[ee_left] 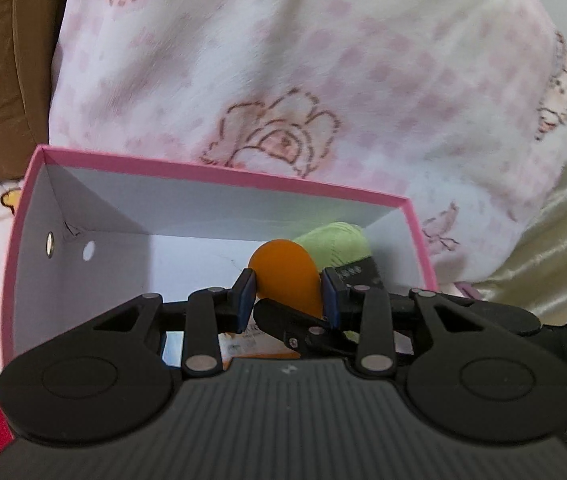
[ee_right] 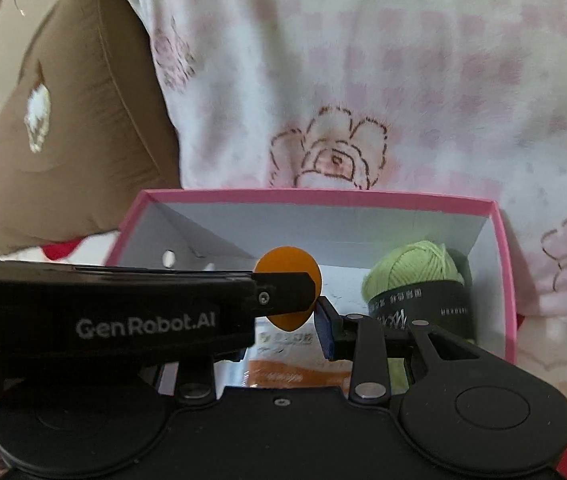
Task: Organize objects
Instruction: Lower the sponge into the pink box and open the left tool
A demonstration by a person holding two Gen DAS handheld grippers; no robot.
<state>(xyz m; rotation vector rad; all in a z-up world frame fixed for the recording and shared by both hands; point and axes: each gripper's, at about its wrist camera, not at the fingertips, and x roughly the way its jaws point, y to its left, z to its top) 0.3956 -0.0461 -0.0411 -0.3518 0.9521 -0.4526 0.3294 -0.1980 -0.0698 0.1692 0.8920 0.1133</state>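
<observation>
Jaws on my left gripper (ee_left: 287, 296) look clamped on the orange piece (ee_left: 285, 276). Both blue pads sit against its sides in the left wrist view, no gap visible.

Right gripper (ee_right: 283, 340): can't tell its state. One pad (ee_right: 323, 330) is just beside the piece's lower right edge. The other is hidden behind the left gripper's body, which crosses the right wrist view from the left. One black right finger (ee_left: 283, 312) also crosses low in front of the piece in the left view. Contact there is unclear.

Where the piece is:
- It's in the air over the near half of the pink box (ee_left: 219, 170), straight ahead between the left jaws.
- It's rounded on top and pointed at the bottom, with the long axis roughly upright.
- An orange-printed packet (ee_right: 283, 372) lies on the box floor below it.
- The green yarn ball (ee_right: 411, 264) sits in the far right corner, well apart from the piece.

The box sits against a pink rose-print blanket (ee_left: 323, 60). There's a brown cushion (ee_right: 75, 140) off to the left.

My read:
- The left hand owns the piece, and the right is close enough for a handover or just in the way.
- The drop turns on what's underneath. As it hangs, it lands on the packet.
- Bare floor is ahead and to the left, toward the wall with the holes.
- Point-down, it'll probably tip over on landing, so I'd let go low.
- The crossed fingers are the main risk, so one gripper should back out before the other opens.
</observation>
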